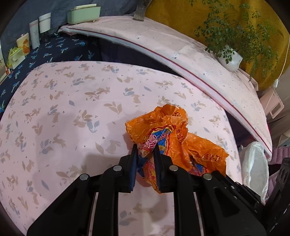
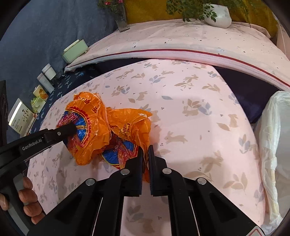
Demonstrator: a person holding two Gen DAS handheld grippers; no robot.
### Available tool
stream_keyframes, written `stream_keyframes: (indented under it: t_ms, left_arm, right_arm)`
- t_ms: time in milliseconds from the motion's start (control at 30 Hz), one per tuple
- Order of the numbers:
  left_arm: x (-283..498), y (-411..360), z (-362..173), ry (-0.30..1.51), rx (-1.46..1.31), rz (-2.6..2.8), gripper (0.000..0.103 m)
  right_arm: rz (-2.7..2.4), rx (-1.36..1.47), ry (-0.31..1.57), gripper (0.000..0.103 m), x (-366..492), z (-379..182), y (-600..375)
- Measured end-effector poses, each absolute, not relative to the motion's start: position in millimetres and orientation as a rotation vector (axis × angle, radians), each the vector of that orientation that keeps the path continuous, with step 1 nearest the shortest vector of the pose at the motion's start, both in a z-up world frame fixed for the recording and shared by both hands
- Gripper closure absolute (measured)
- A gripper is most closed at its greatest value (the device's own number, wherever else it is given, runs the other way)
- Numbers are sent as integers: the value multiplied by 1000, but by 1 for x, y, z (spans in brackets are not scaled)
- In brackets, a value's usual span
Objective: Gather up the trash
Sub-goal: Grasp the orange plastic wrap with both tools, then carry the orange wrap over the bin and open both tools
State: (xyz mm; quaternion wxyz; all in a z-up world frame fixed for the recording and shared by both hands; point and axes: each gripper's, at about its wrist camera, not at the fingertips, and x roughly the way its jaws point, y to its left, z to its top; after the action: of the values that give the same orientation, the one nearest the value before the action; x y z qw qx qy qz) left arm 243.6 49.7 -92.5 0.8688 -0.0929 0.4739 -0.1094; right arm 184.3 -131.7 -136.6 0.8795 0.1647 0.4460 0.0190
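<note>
A crumpled orange plastic bag (image 1: 174, 134) with red and blue print lies on the pink rabbit-print tablecloth (image 1: 72, 112). My left gripper (image 1: 145, 150) is shut on its near left part. In the right wrist view the same bag (image 2: 101, 127) lies left of centre, and my right gripper (image 2: 145, 154) is shut on a thin fold of its right edge. The left gripper (image 2: 70, 128) reaches into that view from the left, clamped on the bag's printed part. A white translucent plastic bag (image 2: 271, 145) stands at the table's right edge.
A raised pink shelf (image 1: 181, 59) runs behind the table, carrying a white plant pot (image 1: 230, 59), a green box (image 1: 83, 14) and a glass vase (image 2: 121, 20). Jars, cards and books (image 2: 21, 118) stand on the dark blue cloth at the left.
</note>
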Motion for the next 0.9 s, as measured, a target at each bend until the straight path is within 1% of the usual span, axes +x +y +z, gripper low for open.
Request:
stream_keyframes:
  t_ms: [133,433,667,900]
  left_arm:
    - [227,36,-71,960,-181,-252,90]
    - [183,-17,-22,886,-142,-338,90]
    - [152,-64,1,849,-88,-405,90]
    - [129,-109,13,831,-37,-470,90]
  right_arm:
    - [14,368,872,97,161,-112,-154]
    - [-41,374,751,97,114,-57,-202]
    - [-97,381,669,97,76,-24,-242]
    - [-166,413,608,97,48,-4,-287]
